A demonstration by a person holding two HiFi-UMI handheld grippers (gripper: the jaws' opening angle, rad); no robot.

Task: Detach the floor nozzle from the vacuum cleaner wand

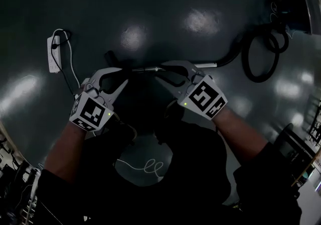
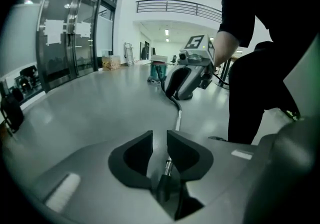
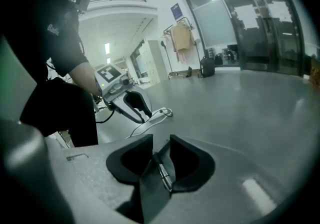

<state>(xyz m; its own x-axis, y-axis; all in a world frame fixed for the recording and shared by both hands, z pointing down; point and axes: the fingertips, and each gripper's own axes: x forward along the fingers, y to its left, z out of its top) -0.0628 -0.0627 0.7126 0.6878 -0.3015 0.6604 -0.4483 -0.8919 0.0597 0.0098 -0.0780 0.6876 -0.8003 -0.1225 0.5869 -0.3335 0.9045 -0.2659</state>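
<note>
- Wand (image 1: 145, 70) lies left-right on floor (image 1: 150, 13), between left gripper (image 1: 123, 76) and right gripper (image 1: 159, 70); hose (image 1: 251, 53) exits right, so nozzle end likely left.
- Both grippers part-open over wand, nothing clamped.

Open floor (image 1: 165, 13) lies beyond the wand (image 1: 145, 70). A power strip (image 1: 54, 54) with its cable (image 1: 70, 71) obstructs the left; the looped hose (image 1: 231, 54) obstructs the right.
</note>
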